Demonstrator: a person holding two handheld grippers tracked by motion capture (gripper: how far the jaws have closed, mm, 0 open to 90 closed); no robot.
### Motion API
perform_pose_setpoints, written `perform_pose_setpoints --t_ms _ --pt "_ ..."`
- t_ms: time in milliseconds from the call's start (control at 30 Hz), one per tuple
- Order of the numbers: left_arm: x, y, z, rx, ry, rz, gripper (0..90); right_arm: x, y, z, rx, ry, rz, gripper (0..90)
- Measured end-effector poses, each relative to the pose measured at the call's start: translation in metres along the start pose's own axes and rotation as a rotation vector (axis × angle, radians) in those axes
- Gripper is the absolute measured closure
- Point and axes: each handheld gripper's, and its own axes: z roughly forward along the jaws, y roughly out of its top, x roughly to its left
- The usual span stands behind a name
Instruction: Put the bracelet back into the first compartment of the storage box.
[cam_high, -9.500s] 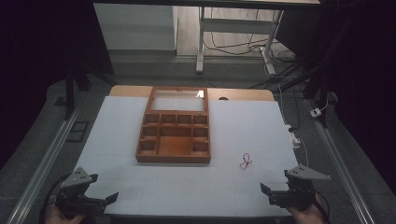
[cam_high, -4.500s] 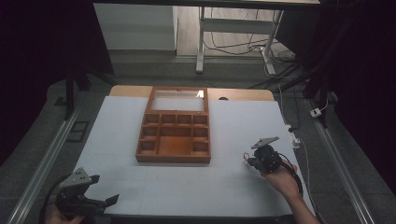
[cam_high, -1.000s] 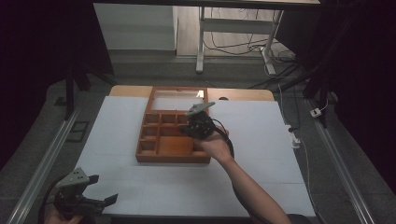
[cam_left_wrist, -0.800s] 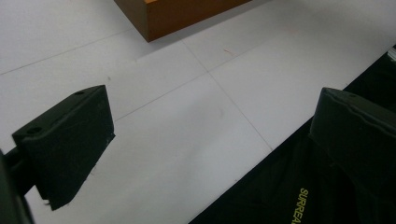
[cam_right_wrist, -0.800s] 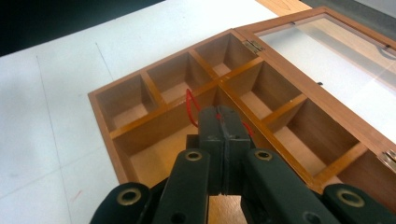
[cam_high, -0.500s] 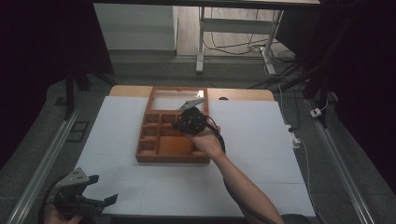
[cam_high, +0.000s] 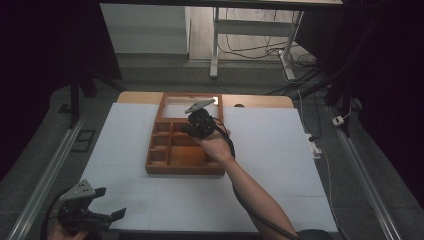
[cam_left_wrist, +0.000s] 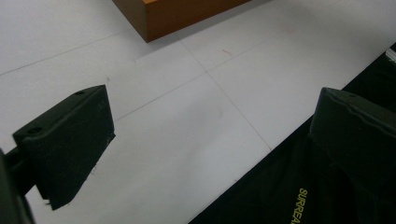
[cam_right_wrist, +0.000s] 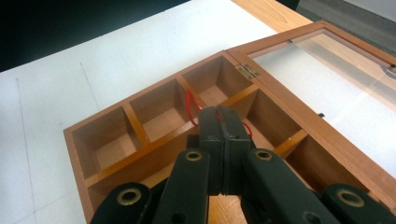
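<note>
Beside left claw (cam_left_wrist: 205, 154), on black sleeve (cam_left_wrist: 299, 200): yellow "SURREA…" lettering, rest cut off.

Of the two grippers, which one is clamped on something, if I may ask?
The right gripper, over the wooden compartment box: its jaws are shut on a red rubber band. The left gripper hangs open over bare table.

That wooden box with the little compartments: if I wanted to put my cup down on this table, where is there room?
Bare white table lies right of the wooden box, left of it, and along the near edge between the left gripper and the reaching forearm. It is crowded over the box's far compartments, where the right gripper, shut on a red string, hovers.
</note>
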Motion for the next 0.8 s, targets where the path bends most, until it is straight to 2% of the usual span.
perform_pose_setpoints --t_ms 200,233,467,567,600,800 --pt "0.001 0.0 0.0 -0.002 -0.005 -0.001 0.1 0.001 0.006 0.01 0.006 0.001 -0.012 89.1" --pt "0.001 0.0 0.0 -0.003 -0.007 -0.004 0.1 0.002 0.007 0.012 -0.002 0.004 0.004 89.1" --pt "0.001 0.0 -0.001 -0.005 -0.008 -0.004 0.1 -0.001 0.012 0.022 0.009 0.003 0.017 89.1" --pt "0.001 0.0 -0.001 -0.005 -0.008 -0.001 0.2 -0.002 0.014 0.026 -0.003 0.004 0.02 89.1" --pt "0.001 0.0 -0.001 -0.004 -0.008 -0.001 0.2 -0.002 0.016 0.026 0.017 -0.005 0.009 89.1" --pt "0.002 -0.001 -0.001 -0.006 -0.013 -0.001 0.3 -0.001 0.023 0.035 0.005 0.002 0.003 89.1"
